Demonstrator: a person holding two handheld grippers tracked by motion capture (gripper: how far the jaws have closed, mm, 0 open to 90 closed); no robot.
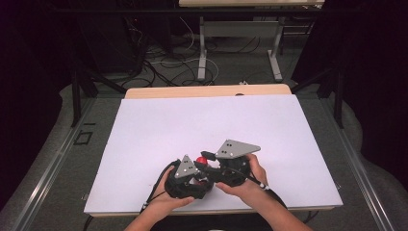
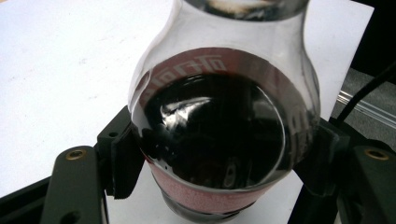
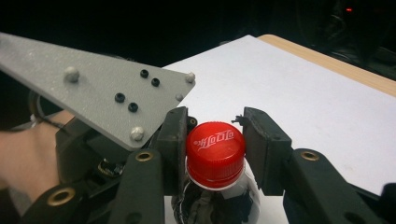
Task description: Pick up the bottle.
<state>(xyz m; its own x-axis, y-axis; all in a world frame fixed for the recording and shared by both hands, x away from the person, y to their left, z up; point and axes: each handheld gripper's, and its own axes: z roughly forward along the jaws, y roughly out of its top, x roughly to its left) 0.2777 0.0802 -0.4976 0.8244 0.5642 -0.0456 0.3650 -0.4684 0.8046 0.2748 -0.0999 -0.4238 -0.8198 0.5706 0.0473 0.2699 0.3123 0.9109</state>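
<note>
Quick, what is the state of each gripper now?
Left gripper: shut on the bottle.
Right gripper: shut on the red cap.

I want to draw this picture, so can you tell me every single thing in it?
bottle: one, clear with dark drink and red label, near front of table, clamped in left gripper
cap: one, red, on the bottle, between right gripper's pads
table: one, white top with wooden edge, middle of the room
second table: one, grey legs, behind
cables: several, black and white, on floor behind
left gripper: one, black, grey plate
right gripper: one, black, grey plate
hands: two, holding the grippers
</note>
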